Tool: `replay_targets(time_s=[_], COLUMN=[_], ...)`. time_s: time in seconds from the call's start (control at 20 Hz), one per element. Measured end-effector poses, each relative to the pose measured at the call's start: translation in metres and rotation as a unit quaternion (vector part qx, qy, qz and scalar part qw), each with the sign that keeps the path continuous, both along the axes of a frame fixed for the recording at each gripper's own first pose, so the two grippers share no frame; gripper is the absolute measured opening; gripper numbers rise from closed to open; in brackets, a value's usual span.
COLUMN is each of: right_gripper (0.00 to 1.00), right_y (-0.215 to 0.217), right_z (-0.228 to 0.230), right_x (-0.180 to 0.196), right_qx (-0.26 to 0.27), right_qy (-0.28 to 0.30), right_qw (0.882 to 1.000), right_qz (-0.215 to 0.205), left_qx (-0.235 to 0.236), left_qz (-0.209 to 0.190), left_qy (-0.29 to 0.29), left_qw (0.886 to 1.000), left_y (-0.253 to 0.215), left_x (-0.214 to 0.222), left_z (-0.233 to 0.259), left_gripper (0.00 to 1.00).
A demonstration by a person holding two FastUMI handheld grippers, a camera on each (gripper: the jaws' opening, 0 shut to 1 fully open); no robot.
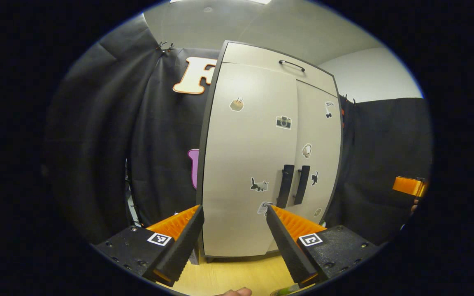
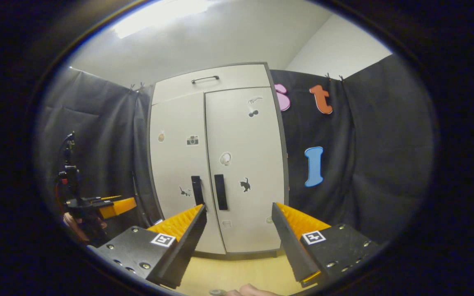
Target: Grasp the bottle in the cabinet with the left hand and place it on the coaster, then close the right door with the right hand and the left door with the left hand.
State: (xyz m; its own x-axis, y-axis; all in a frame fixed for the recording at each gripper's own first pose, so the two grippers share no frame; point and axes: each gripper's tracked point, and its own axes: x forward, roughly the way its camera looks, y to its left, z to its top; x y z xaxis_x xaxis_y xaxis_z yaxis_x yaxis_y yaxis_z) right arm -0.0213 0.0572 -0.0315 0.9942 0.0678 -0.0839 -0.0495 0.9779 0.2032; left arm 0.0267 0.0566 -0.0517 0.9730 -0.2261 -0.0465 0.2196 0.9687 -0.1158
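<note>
The pale cabinet (image 1: 253, 156) stands on a wooden tabletop (image 1: 237, 271) with both doors shut. Its two black handles (image 1: 293, 186) sit side by side at the middle seam. My left gripper (image 1: 233, 209) is open in front of the left door, apart from it, with nothing between its fingers. In the right gripper view the same cabinet (image 2: 220, 164) faces me, doors shut, and my right gripper (image 2: 239, 206) is open and empty a short way before the right door. A greenish sliver (image 1: 286, 291), possibly the bottle's top, peeks at the bottom edge.
Black cloth walls close in both sides of the cabinet. The other gripper (image 1: 410, 187) shows at the far right. A hand holding the left gripper (image 2: 113, 206) is at the left. A fingertip (image 1: 235, 292) pokes in at the bottom. A drawer handle (image 2: 205, 79) tops the cabinet.
</note>
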Motion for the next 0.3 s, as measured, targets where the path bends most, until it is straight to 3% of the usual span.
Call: replay_targets(time_s=[0.3], right_gripper=[0.96], right_y=[0.002], right_z=[-0.004], right_x=[0.009], right_qx=[-0.027], right_qy=[-0.002], right_qw=[1.000], right_qz=[-0.008], left_qx=[0.035], left_qz=[0.003], left_qy=[0.004], left_qw=[0.999], left_y=[0.000], left_x=[0.003], left_z=[-0.010], left_gripper=[0.96])
